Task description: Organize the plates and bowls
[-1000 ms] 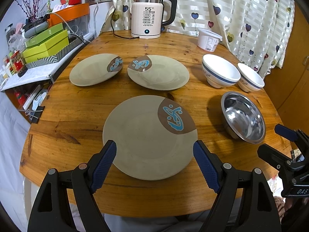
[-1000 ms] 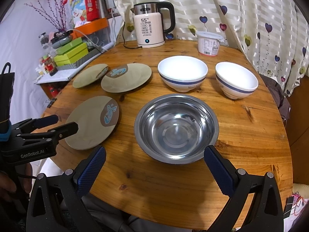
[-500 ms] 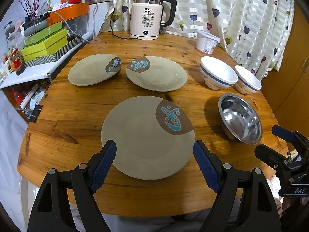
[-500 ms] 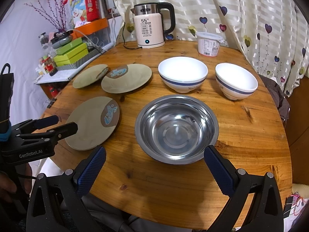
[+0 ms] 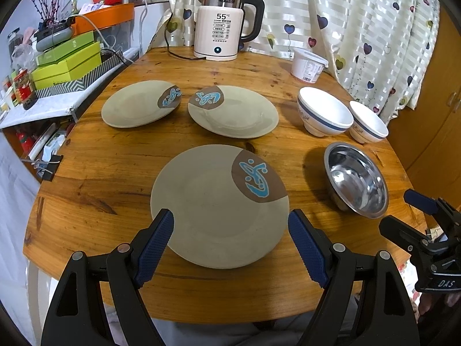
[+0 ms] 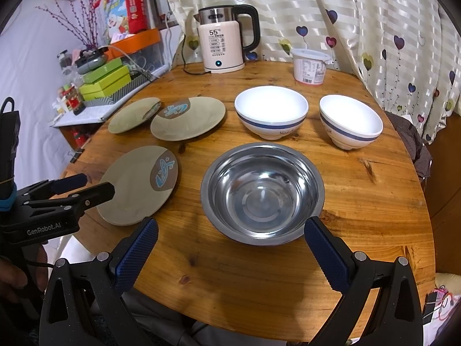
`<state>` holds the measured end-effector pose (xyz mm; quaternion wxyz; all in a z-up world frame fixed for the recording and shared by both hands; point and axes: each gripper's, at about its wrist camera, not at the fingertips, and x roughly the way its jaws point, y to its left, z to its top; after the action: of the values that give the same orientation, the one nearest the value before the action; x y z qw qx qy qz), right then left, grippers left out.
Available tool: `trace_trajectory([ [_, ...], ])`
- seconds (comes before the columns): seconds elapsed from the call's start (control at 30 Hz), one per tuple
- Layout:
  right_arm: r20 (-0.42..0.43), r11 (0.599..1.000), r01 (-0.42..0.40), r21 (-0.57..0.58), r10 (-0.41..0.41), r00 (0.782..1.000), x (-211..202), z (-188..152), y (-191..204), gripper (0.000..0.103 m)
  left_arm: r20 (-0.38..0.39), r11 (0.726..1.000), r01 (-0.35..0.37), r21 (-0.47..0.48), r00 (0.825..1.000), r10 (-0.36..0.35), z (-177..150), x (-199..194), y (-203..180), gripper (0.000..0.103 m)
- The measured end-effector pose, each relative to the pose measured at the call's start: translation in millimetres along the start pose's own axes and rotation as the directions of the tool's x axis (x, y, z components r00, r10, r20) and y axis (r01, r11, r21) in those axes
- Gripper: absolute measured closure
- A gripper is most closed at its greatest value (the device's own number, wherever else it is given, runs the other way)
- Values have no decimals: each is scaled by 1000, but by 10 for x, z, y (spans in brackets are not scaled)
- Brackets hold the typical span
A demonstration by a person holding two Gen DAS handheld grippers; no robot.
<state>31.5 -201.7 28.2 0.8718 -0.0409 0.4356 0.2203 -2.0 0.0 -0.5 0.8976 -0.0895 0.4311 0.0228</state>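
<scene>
Plates and bowls sit unstacked on a round wooden desk (image 5: 115,173): three plates toward its left edge, a steel bowl (image 6: 262,193) and two white bowls (image 6: 270,112) toward its right. The left gripper (image 5: 230,242), fingers apart, faces the nearest plate (image 5: 213,210) at the desk's near edge, seemingly to grip it first; the right gripper (image 6: 230,250), fingers likewise apart, faces the steel bowl.

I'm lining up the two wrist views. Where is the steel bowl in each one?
Left wrist: steel bowl at the right, beyond the right gripper.
Right wrist: steel bowl at centre, just ahead of the open fingers.
Shared landmark: the kettle at the table's far edge.
</scene>
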Motion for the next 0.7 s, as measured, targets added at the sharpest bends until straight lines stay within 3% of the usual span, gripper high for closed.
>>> trace_trajectory([
  [0.7, -3, 1000, 0, 1, 0, 1000, -17, 48, -3, 4, 7, 1000, 10, 5, 1000, -10, 21, -6, 28, 21],
])
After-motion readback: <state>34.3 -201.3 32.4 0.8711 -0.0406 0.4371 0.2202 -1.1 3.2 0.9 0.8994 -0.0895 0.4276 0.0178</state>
